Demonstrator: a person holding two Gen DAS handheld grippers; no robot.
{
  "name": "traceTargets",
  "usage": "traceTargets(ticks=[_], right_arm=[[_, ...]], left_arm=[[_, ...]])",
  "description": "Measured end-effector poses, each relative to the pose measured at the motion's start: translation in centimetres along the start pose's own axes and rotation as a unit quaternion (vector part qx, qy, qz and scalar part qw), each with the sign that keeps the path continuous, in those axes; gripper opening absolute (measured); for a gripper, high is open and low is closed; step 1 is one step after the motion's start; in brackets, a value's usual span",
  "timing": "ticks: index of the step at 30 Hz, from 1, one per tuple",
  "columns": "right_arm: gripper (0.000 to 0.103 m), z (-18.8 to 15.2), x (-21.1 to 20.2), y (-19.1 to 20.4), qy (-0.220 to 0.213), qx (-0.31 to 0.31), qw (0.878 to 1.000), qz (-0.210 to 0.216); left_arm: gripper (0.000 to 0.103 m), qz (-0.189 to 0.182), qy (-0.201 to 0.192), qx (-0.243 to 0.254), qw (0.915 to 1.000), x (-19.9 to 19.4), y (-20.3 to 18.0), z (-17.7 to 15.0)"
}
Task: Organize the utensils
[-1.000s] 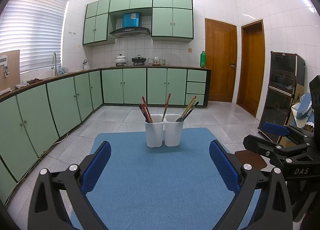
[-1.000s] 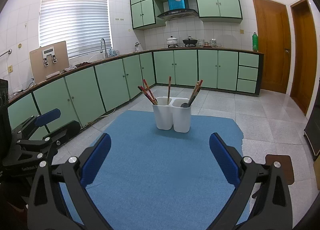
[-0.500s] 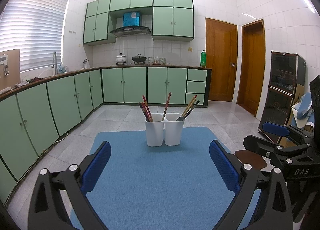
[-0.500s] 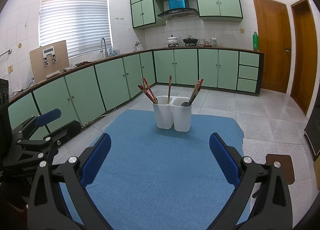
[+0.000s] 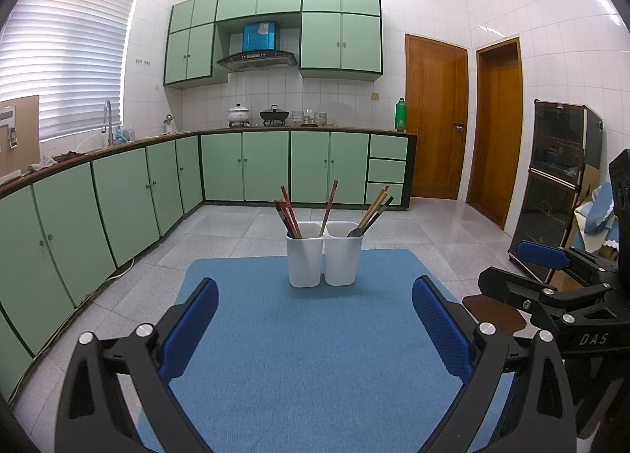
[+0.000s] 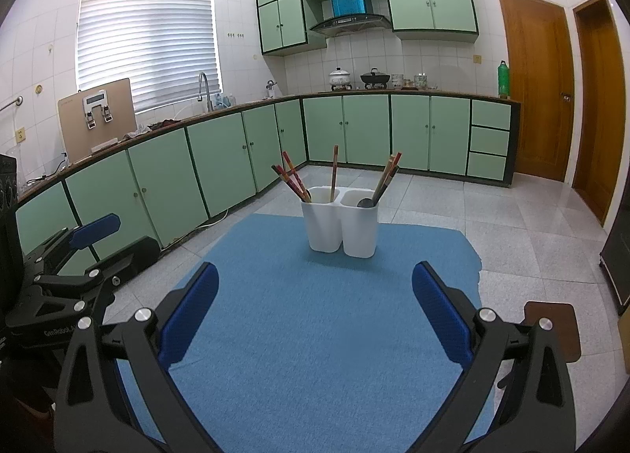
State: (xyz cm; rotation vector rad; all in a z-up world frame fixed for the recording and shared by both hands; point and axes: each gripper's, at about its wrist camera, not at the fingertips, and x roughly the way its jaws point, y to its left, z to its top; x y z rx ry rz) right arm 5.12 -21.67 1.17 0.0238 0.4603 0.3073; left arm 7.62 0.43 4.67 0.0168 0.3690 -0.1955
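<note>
Standing apart on the blue mat [image 5: 315, 354], white holders [image 5: 323, 254] face both wide, empty tongs [image 5: 315, 319].

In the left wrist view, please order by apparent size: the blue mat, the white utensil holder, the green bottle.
1. blue mat, by far the largest
2. white utensil holder
3. green bottle, smallest, though it stands much farther from the camera, so its true size is unsure
</note>
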Motion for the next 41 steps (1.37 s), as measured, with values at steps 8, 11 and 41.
traceTargets(ticks=[8, 11, 41], right_arm=[[0.096, -0.2, 0.0, 0.3, 0.001, 0.0, 1.0, 0.001], [0.096, -0.2, 0.0, 0.5, 0.001, 0.0, 1.0, 0.0], [0.096, -1.0, 0.4, 0.5, 0.006, 0.003, 1.0, 0.0]], left_arm=[[0.097, 0.0, 0.001, 0.0, 1.0, 0.0, 0.0, -0.1], [0.097, 0.0, 0.001, 0.0, 1.0, 0.0, 0.0, 0.0], [0.097, -0.003, 0.006, -0.005, 1.0, 0.4, 0.5, -0.9]])
